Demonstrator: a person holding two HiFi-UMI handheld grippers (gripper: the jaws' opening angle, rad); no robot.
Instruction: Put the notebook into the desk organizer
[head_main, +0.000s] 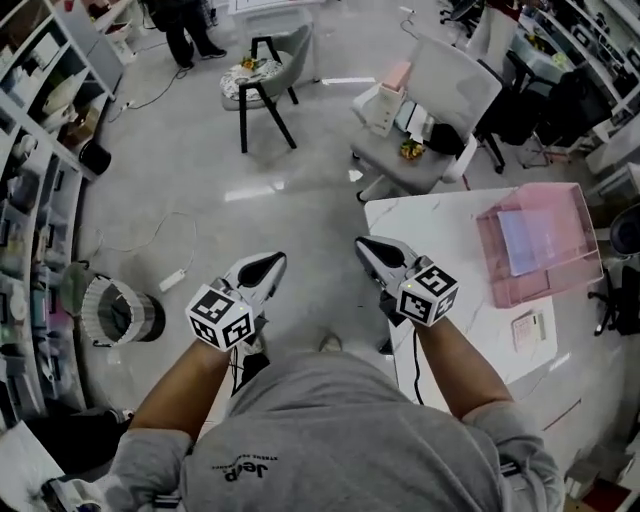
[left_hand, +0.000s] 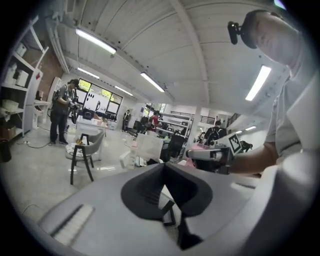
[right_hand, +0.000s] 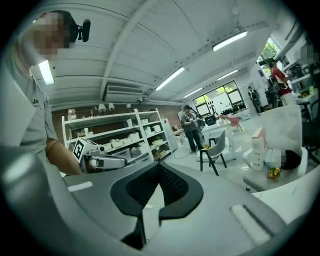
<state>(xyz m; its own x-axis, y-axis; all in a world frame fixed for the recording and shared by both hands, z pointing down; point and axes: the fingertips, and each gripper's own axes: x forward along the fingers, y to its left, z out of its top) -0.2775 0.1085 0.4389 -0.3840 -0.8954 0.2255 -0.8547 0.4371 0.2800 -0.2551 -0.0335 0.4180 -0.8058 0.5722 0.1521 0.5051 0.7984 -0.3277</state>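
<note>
A grey shirt (head_main: 330, 440) fills the bottom of the head view, and two bare forearms reach out from it, one to each tool. The left tongs (head_main: 268, 262) are closed with nothing between the pads, held over the pale floor (head_main: 200, 190). The right tongs (head_main: 366, 246) are closed and empty too, side by side with the left pair, and they overlap the left edge of the white worktop (head_main: 440, 225). Well to the right of the right tongs a pink desk organizer (head_main: 487, 250) sits on that worktop with the pale notebook (head_main: 530, 240) lying flat inside it (a small card-like thing (head_main: 527, 328) lies just on the near side). A wire bin (head_main: 120, 310) stands left of the left tongs.
</note>
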